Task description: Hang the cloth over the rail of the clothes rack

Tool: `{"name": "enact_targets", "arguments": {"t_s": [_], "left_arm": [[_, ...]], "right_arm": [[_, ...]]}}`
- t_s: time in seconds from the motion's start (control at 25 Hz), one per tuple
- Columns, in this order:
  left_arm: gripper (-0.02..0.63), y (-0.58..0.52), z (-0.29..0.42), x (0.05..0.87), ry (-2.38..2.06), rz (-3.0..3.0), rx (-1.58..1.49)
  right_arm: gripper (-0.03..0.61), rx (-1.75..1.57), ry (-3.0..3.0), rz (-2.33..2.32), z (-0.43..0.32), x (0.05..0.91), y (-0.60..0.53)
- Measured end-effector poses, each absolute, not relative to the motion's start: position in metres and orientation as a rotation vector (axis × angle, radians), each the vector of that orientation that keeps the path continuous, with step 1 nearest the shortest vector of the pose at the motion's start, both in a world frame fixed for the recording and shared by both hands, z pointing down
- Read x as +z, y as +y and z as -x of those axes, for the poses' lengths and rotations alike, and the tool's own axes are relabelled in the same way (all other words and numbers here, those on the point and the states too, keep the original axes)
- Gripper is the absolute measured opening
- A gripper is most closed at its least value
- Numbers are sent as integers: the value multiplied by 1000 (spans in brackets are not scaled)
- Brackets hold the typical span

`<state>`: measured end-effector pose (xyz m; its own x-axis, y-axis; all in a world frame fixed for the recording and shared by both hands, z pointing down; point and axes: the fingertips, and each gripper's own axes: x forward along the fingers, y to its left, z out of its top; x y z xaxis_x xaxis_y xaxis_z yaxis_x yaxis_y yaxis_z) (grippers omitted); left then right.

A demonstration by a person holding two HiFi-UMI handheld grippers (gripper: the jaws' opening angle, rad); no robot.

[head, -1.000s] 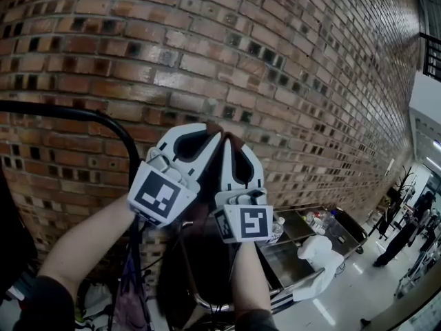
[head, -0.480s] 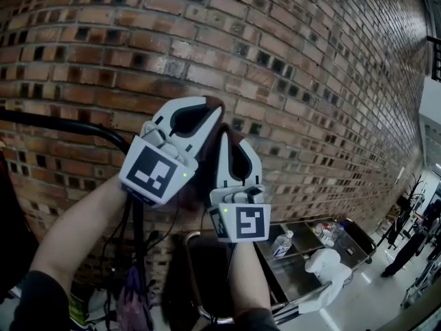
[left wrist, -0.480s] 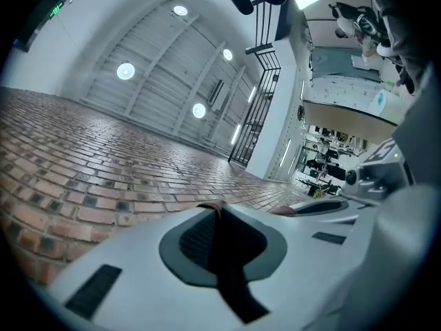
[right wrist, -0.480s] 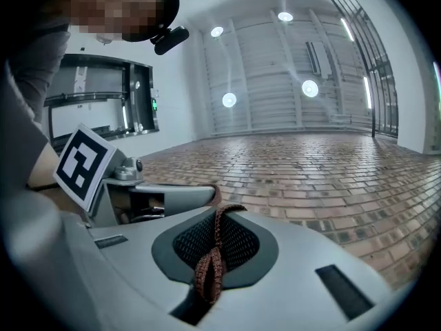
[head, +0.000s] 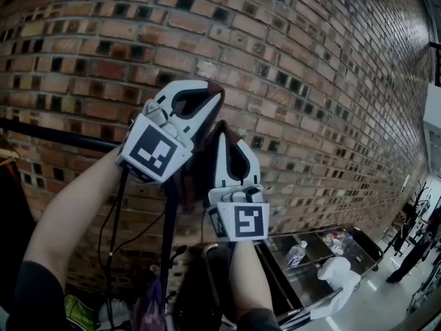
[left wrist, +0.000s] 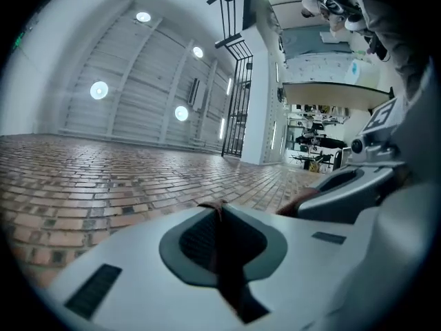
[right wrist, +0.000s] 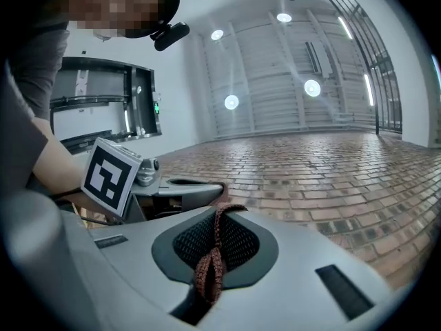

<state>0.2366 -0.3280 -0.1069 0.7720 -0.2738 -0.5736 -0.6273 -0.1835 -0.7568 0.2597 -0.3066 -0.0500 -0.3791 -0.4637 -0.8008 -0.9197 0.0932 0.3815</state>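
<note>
Both grippers are raised in front of a brick wall, side by side. My left gripper [head: 209, 101] is shut on an edge of the dark brown cloth [head: 187, 178], which hangs down between the two grippers. My right gripper [head: 222, 128] sits just lower and right, shut on the same cloth. A thin brown strip of cloth [left wrist: 222, 254] shows between the left jaws, and a knitted fold [right wrist: 209, 267] between the right jaws. The rack's black rail [head: 55, 135] runs in from the left, behind and below the left gripper, down to its post [head: 169, 240].
The brick wall [head: 310, 81] fills the background close ahead. A metal cart [head: 306, 267] with bottles and a white object stands at lower right. Dark garments [head: 10, 212] hang at far left, cables and a purple item [head: 148, 302] by the post. People stand at far right.
Both grippers have risen with the cloth, the left one higher than the right. The rail now sits lower relative to them.
</note>
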Motion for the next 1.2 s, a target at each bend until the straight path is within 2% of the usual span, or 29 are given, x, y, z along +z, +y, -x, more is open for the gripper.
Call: {"name": "enact_targets", "arguments": {"t_s": [0.32, 0.6, 0.84, 1.2], "left_arm": [[26, -364, -113, -124, 821, 1772, 297], [26, -386, -10, -126, 892, 1747, 227], [26, -387, 34, -119, 924, 1681, 226], [26, -377, 79, -119, 988, 1618, 200]], "right_arm": [[23, 1291, 1930, 1334, -174, -58, -321], [23, 1653, 1874, 1549, -120, -49, -326], [23, 1829, 1801, 1505, -86, -47, -308], [23, 1745, 1888, 1380, -44, -37, -294]]}}
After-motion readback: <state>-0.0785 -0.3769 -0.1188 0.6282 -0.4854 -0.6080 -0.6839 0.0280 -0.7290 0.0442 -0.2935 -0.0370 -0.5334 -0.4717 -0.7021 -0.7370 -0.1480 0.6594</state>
